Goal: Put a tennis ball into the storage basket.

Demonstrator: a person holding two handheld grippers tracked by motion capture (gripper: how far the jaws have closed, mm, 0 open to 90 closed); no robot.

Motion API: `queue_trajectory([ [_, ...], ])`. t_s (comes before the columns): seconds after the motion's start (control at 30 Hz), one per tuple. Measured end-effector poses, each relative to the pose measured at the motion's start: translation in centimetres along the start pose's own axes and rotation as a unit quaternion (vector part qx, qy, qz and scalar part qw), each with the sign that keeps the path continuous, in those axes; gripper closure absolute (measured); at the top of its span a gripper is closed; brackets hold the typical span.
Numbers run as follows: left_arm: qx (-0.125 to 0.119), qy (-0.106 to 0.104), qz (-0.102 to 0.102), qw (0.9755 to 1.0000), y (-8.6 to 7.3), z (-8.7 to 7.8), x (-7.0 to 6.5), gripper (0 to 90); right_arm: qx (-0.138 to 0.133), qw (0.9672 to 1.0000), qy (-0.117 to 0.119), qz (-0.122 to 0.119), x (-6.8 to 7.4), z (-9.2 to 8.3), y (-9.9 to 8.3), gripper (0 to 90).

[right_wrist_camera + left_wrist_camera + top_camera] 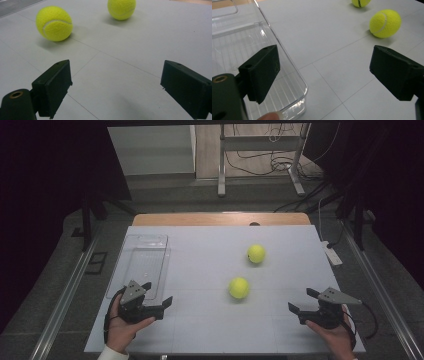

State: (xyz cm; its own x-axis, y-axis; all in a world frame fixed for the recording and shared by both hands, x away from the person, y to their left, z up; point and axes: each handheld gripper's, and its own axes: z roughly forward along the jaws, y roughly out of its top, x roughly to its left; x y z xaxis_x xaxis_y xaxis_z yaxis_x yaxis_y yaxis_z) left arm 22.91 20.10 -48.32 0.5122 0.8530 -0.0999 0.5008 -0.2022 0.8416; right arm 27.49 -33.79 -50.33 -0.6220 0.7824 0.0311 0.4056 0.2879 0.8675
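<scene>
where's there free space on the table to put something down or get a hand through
Free: the near strip between the left gripper and right gripper, in front of the near ball; the far middle between the clear tray and far ball; the right side past both balls. Tightest: the gap between the two balls and the left edge beside the tray.

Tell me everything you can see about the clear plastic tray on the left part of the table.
The clear plastic tray is a shallow, rectangular container of transparent, glossy plastic with rounded corners and a raised rim. Its floor carries fine parallel ridges. It is empty and lies flat on the pale table, near the left edge, its long side running away from the person. The left gripper hovers open at its near end; in the left gripper view one jaw is above the tray's near corner. Whether it touches cannot be told.
</scene>
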Motion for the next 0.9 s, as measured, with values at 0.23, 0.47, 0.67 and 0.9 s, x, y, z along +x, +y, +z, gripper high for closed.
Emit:
queue_trajectory([
  [0.23,0.0,-0.001,0.008,1.0,0.5,-0.1,-0.5,10.6,0.0,1.0,-0.001,0.0,0.0,-0.1,0.0,9.9],
  [0.47,0.005,-0.013,0.011,0.9998,1.2,0.1,-0.7,10.6,0.001,1.0,0.003,0.004,-0.1,0.0,-0.1,10.0],
  [0.67,0.01,-0.023,0.014,0.9996,1.6,0.5,-1.1,10.6,0.0,1.0,0.002,0.003,-0.1,0.0,-0.1,10.0],
  [0.9,0.015,-0.041,0.031,0.9986,2.5,0.8,-1.9,10.7,0.001,1.0,0.002,0.003,-0.1,0.1,-0.1,10.0],
])
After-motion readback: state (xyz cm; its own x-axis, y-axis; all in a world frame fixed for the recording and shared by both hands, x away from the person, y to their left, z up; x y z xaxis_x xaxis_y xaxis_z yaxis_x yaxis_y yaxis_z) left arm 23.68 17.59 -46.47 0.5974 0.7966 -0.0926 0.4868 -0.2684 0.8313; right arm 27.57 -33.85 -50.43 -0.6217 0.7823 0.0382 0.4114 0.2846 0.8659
